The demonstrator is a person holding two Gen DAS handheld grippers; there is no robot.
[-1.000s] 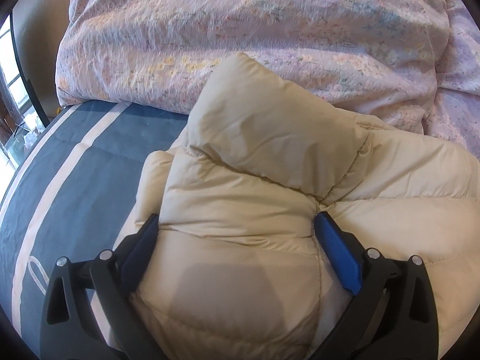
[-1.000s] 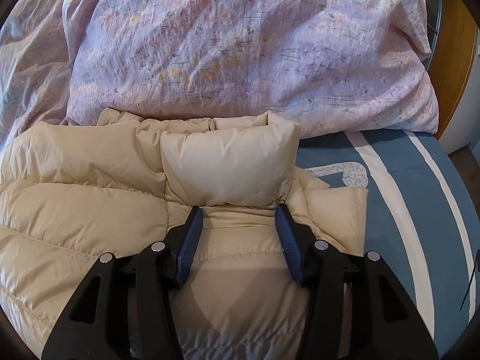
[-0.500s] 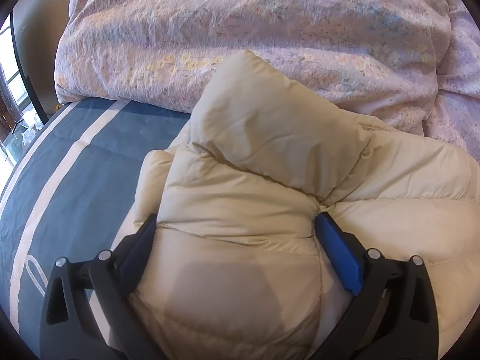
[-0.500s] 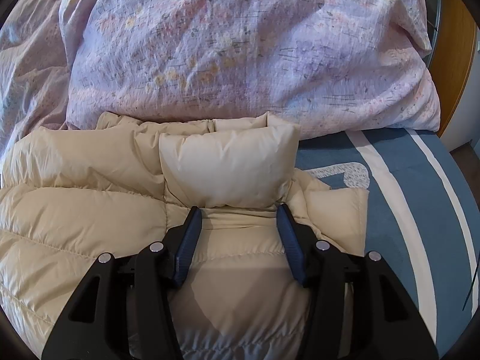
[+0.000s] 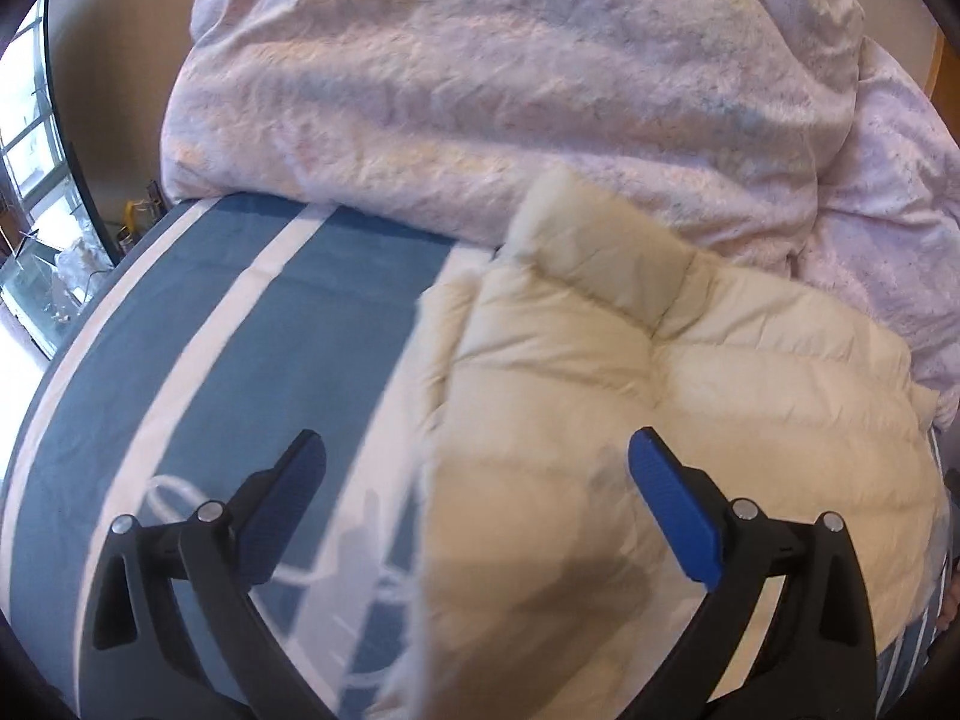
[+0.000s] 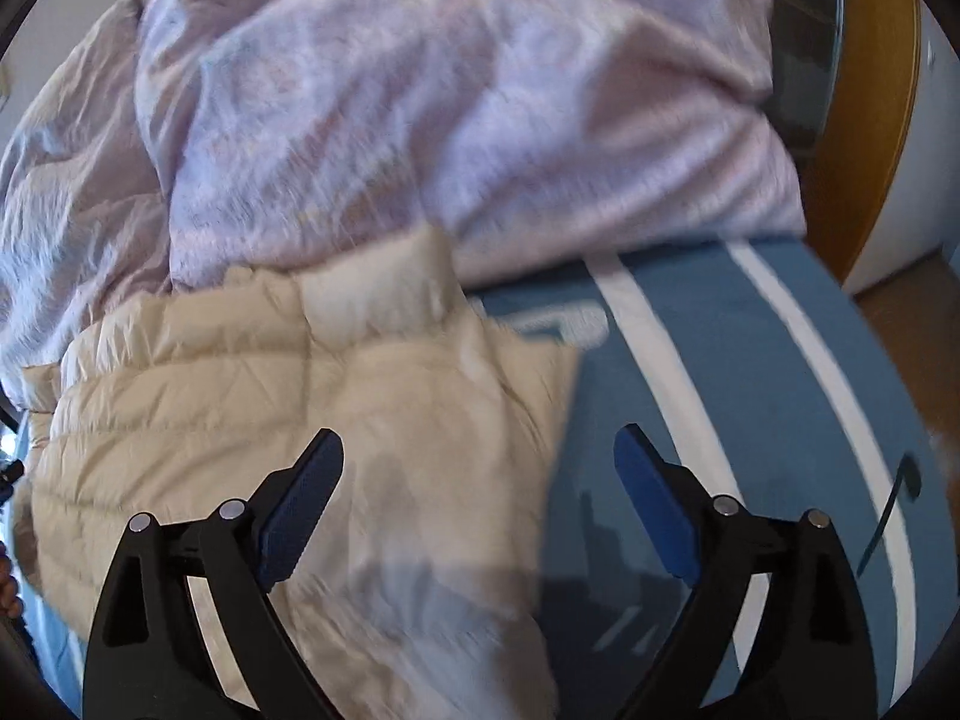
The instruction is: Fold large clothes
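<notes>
A cream puffer jacket lies folded on the blue bed sheet, its collar toward the duvet. My left gripper hovers open above the jacket's left edge, one finger over the sheet, the other over the jacket, neither pad touching fabric. In the right wrist view the jacket fills the lower left. My right gripper hangs above its right edge with the jaws opening wide and nothing pressed between them.
A crumpled pink floral duvet is heaped behind the jacket and also fills the top of the right wrist view. The white-striped sheet stretches out on both sides. A window is far left, a wooden frame far right.
Both grippers have let go of the jacket's padded folds, opened wide and lifted back. The left one has drifted toward the jacket's left edge, the right one toward its right edge.
</notes>
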